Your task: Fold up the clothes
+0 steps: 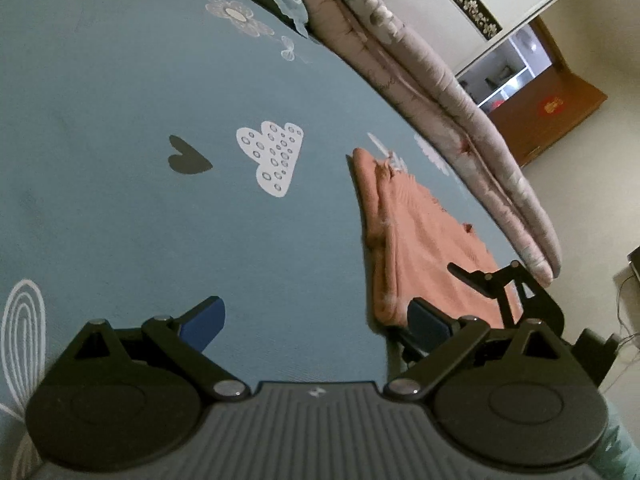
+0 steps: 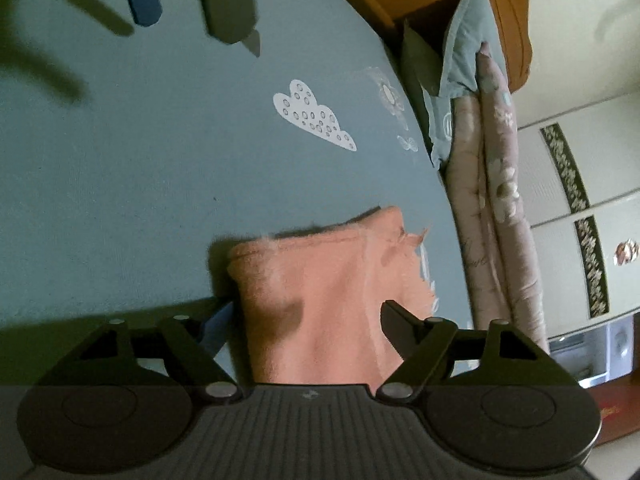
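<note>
The right gripper point(image 2: 306, 320) holds its jaws wide apart over a folded pink garment point(image 2: 320, 292) that lies on the blue bed sheet point(image 2: 120, 180) below a white cloud print point(image 2: 314, 116), with rolled pinkish quilts point(image 2: 496, 220) along the bed's right edge.

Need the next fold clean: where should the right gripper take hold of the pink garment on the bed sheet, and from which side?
Grip the pink garment at its near rounded folded corner, coming in low from the near edge. The right gripper already straddles that end, jaws open, not pinching. The fold there is thick and lifted off the blue bed sheet, so probably easy to pinch; the far edge looks frayed and thin.
</note>
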